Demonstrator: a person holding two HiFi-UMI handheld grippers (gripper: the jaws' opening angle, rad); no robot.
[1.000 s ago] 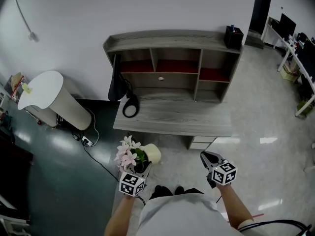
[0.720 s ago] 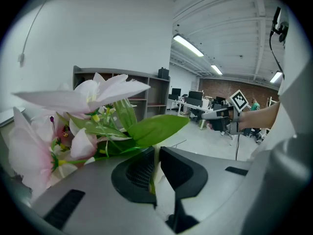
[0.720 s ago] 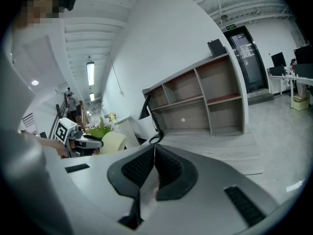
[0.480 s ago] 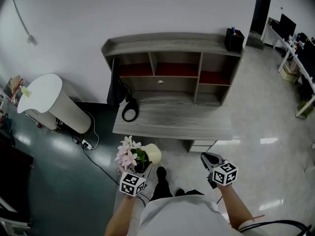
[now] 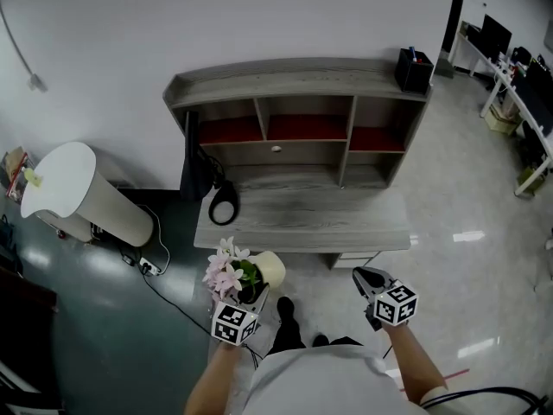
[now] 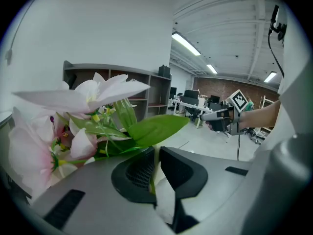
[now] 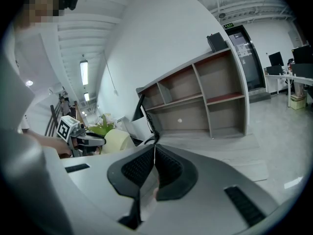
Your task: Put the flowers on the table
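A grey table (image 5: pixel 302 219) is standing against the white wall. The left gripper (image 5: pixel 251 295) is carrying the flowers (image 5: pixel 225 269) just short of it.

In the left gripper view, the jaws are pinching the flowers' base, keeping the blooms upright.

In the right gripper view, the right gripper (image 7: pixel 152 153) is hanging closed and empty, probably unneeded.
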